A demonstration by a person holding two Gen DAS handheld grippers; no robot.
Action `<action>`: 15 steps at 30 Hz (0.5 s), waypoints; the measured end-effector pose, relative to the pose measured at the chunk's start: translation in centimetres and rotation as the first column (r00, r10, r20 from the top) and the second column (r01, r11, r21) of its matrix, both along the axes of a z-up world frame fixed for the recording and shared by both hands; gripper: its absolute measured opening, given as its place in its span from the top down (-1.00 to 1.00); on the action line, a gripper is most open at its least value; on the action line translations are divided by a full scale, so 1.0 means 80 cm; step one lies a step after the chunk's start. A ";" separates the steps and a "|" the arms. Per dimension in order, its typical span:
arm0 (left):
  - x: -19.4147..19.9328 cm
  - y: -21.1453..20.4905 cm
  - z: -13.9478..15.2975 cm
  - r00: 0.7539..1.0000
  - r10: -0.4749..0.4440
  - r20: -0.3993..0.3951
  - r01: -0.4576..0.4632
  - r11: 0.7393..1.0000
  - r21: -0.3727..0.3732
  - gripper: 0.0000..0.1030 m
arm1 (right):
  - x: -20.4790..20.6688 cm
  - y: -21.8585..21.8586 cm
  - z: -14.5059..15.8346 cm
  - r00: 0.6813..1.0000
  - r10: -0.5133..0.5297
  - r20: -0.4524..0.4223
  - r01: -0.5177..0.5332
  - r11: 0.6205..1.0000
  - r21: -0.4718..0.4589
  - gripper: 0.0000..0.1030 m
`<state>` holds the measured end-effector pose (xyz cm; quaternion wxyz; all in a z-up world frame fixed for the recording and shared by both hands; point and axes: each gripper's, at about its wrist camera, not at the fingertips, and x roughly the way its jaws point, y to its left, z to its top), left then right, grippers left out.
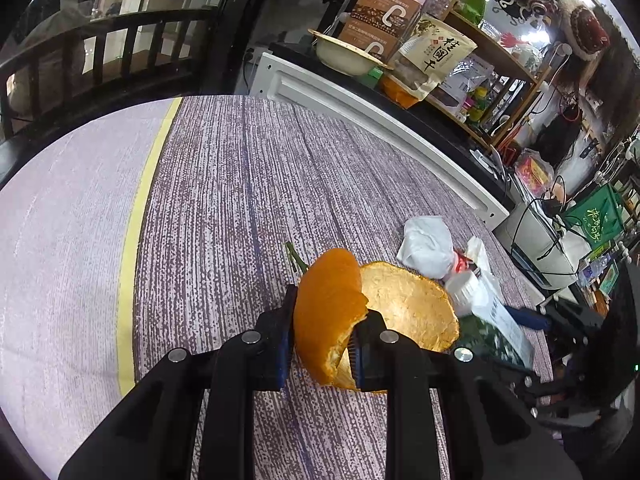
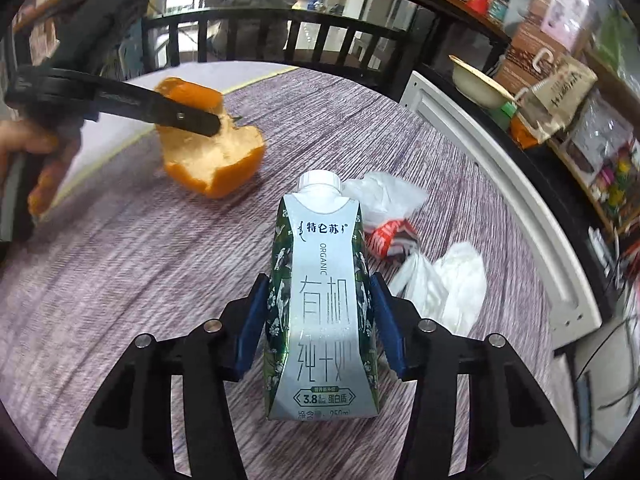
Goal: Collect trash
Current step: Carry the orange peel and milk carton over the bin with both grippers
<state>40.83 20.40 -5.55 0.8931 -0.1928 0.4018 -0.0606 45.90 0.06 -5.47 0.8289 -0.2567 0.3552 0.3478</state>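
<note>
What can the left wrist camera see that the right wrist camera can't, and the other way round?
Only the left view shows a green stem on the cloth and a computer case beside the table. Only the right view shows the carton's printed front, standing between the right gripper's blue pads, and a person's hand. Both show the orange peel clamped in the left gripper, the crumpled tissue, the red wrapper and the cream bowl.

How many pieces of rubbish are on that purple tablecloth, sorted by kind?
Orange peel: 1, held in the left gripper
Milk carton: 1, between the fingers of the right gripper
Crumpled white tissues or bags: 2
Red wrapper: 1
Green stem: 1
Total: 6
</note>
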 end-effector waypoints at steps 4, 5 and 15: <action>-0.006 -0.015 0.005 1.000 -0.016 -0.002 0.016 1.000 0.023 0.57 | -0.041 -0.024 0.006 1.000 -0.025 -0.012 0.025 0.998 0.063 0.01; -0.010 -0.022 0.008 1.000 -0.026 -0.002 0.026 0.999 0.033 0.57 | -0.053 -0.031 0.008 1.000 -0.024 -0.006 0.024 0.997 0.076 0.01; -0.076 -0.087 0.020 0.993 -0.118 0.001 0.117 0.991 0.068 0.57 | -0.148 -0.091 0.014 0.993 -0.120 0.006 0.117 0.979 0.167 0.01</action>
